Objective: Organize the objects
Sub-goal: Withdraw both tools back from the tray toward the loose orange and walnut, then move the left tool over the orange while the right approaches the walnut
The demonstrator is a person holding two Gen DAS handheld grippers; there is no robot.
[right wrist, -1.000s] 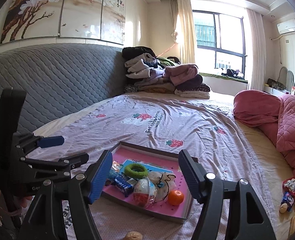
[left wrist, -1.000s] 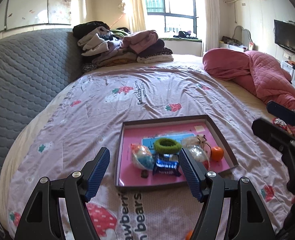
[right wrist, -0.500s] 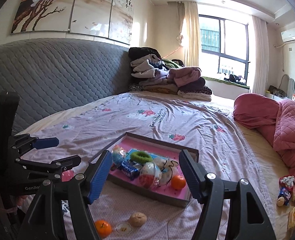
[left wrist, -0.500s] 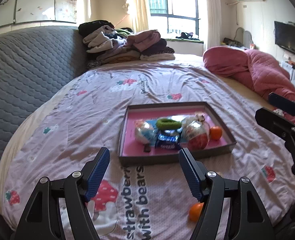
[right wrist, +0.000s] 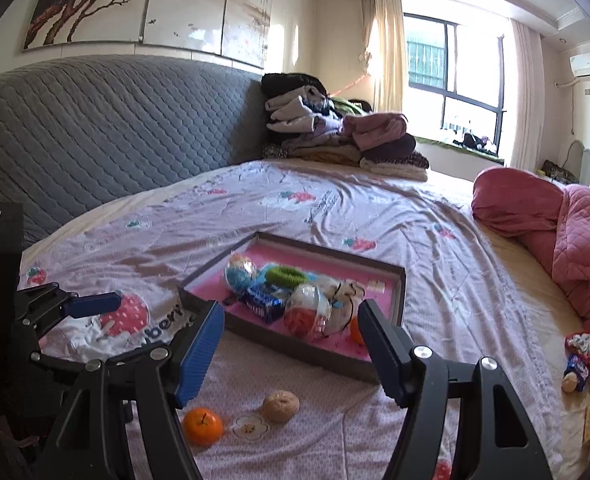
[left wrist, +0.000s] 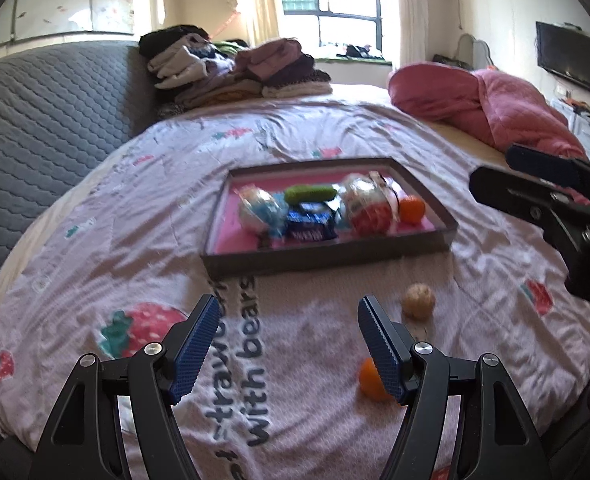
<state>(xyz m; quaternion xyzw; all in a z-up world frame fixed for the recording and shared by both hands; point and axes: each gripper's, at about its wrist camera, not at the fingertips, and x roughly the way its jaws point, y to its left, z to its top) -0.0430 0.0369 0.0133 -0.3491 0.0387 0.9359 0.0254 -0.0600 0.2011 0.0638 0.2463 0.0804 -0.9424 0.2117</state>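
A shallow grey tray (left wrist: 327,256) (right wrist: 401,292) with a pink floor lies on the bed. It holds two clear toy capsules, a green ring (left wrist: 310,193) (right wrist: 285,274), a blue snack packet (left wrist: 309,226) (right wrist: 264,301) and a small orange (left wrist: 411,209). On the sheet in front of it lie a loose orange (left wrist: 371,380) (right wrist: 202,425) and a tan round ball (left wrist: 418,300) (right wrist: 281,406). My left gripper (left wrist: 289,346) hangs open over the sheet, the orange beside its right finger. My right gripper (right wrist: 289,354) is open above the tray's near edge, empty.
The bed's strawberry-print sheet (left wrist: 295,140) meets a grey quilted headboard (right wrist: 115,128) on the left. Folded clothes (right wrist: 335,136) are stacked at the far end. A pink quilt (right wrist: 575,240) is bunched on the right, with small packets (right wrist: 577,360) beside it.
Both grippers have pulled back and sunk, so the tray looks farther off. The loose orange and tan ball have come into sight on the sheet. Jaws stay wide.
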